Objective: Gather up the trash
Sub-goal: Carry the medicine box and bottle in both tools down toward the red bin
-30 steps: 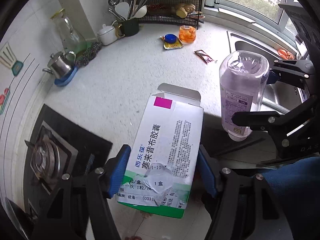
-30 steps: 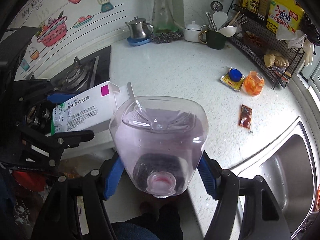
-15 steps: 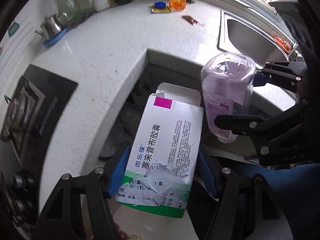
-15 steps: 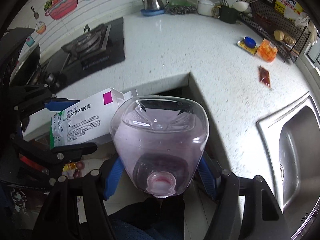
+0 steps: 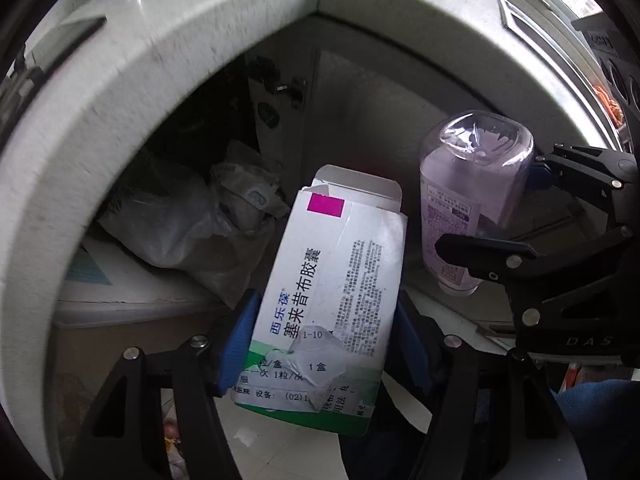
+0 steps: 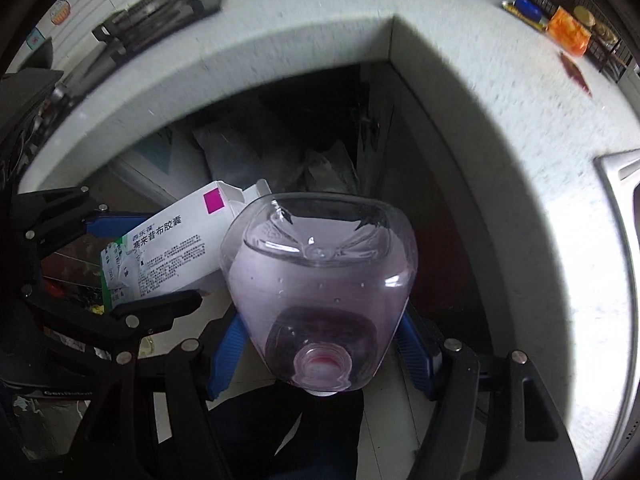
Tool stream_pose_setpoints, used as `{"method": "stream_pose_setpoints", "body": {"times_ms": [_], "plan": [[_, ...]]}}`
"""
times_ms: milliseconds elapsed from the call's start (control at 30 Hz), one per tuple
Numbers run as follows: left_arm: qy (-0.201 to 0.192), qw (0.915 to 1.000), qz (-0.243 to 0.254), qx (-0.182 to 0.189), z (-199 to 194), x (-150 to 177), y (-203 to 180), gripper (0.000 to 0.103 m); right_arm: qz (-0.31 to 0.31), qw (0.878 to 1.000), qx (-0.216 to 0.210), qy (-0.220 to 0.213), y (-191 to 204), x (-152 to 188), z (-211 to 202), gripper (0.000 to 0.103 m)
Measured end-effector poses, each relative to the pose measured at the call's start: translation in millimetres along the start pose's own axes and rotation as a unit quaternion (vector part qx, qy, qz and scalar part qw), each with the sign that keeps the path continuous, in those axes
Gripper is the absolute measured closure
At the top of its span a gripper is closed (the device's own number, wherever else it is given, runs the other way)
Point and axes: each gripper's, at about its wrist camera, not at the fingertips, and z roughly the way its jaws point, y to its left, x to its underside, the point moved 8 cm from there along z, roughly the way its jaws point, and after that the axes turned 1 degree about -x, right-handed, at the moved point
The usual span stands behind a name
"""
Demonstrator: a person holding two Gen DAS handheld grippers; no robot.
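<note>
A white medicine box (image 5: 332,296) with a green band, a magenta square and an open top flap sits between the blue pads of my left gripper (image 5: 326,340), which is shut on it. My right gripper (image 6: 320,344) is shut on a clear plastic bottle (image 6: 320,276), held upside down with its cap toward the camera. The bottle (image 5: 472,200) hangs just right of the box in the left wrist view; the box (image 6: 172,248) shows left of the bottle in the right wrist view. Both point steeply down at the dark space under the counter.
The white counter edge (image 5: 120,92) curves overhead around an inner corner. Grey plastic bags (image 5: 188,232) lie in the shadow beneath it, beside cabinet panels (image 5: 360,92). On the counter top are an orange packet (image 6: 568,34), a dark sachet (image 6: 576,74) and a stove (image 6: 160,4). A dark sleeve (image 5: 600,420) shows low right.
Both grippers have sunk from above the counter top to below its edge, still gripping the box and the bottle. The under-counter space with the bags has come into view.
</note>
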Motion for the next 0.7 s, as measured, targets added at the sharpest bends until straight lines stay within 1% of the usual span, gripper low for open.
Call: {"method": "stream_pose_setpoints", "body": {"times_ms": [100, 233, 300, 467, 567, 700], "plan": [[0.002, 0.9999, -0.014, 0.005, 26.9, 2.7, 2.2, 0.039, -0.003, 1.0, 0.005, 0.005, -4.8, 3.5, 24.5, 0.036], [0.015, 0.9994, -0.03, -0.007, 67.6, 8.0, 13.0, 0.039, 0.006, 1.0, 0.008, 0.016, -11.7, 11.1, 61.1, 0.036], [0.02, 0.9991, -0.038, -0.005, 87.2, 13.5, 15.1, 0.039, 0.013, 1.0, 0.006, 0.023, -20.2, 18.3, 80.4, 0.036], [0.046, 0.9976, -0.051, -0.013, 145.4, 29.2, 24.2, 0.039, 0.026, 0.999, 0.003, 0.04, -30.3, 33.6, 135.6, 0.036], [0.054, 0.9968, -0.058, -0.01, 170.4, 38.1, 30.4, 0.039, 0.033, 0.998, -0.001, 0.052, -34.4, 36.8, 162.4, 0.036], [0.065, 0.9954, -0.07, -0.002, 198.8, 46.6, 36.5, 0.039, 0.034, 0.998, -0.001, 0.05, -41.8, 38.9, 187.9, 0.036]]}}
